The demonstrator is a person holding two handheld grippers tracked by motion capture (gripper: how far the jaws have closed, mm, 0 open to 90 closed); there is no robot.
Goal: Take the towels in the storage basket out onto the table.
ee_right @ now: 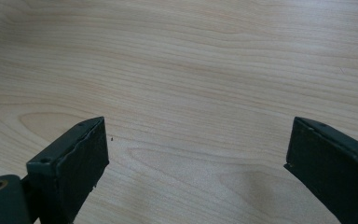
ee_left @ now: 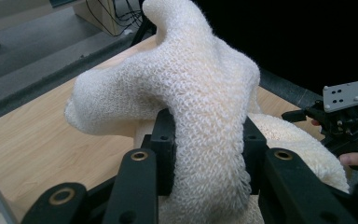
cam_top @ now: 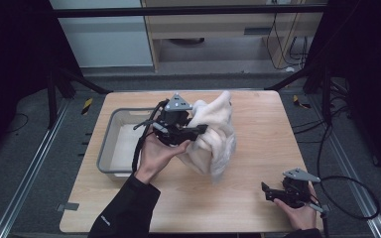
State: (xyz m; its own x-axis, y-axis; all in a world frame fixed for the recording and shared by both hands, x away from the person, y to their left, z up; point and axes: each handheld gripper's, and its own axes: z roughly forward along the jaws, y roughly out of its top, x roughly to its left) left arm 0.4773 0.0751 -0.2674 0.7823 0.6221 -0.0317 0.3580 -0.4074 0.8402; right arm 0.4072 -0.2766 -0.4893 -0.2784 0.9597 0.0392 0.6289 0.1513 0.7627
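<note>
Left gripper [cam_top: 202, 130]: jaws are clamping a fold of the cream knitted cloth [cam_top: 213, 136], which is hanging bunched above the middle of the wooden table [cam_top: 258, 148], just right of the grey tray [cam_top: 110, 130]. Right gripper [cam_top: 267, 192]: jaws are standing wide apart, holding nothing, and it is resting low over the table's near right corner, well apart from the cloth.

Towel [cam_top: 214, 136]: cream-white, knobbly looped knit texture, no print. Table [cam_top: 258, 144]: pale wood w/ wavy grain lines. Tub [cam_top: 110, 144]: light grey, whitish inside. Left gripper [cam_top: 198, 130] & right gripper [cam_top: 268, 192]: black bodies, grey top plates, brass-coloured rivets. Sleeve [cam_top: 124, 210]: black. Floor: dark grey; yellow/black striped tape bits.
</note>
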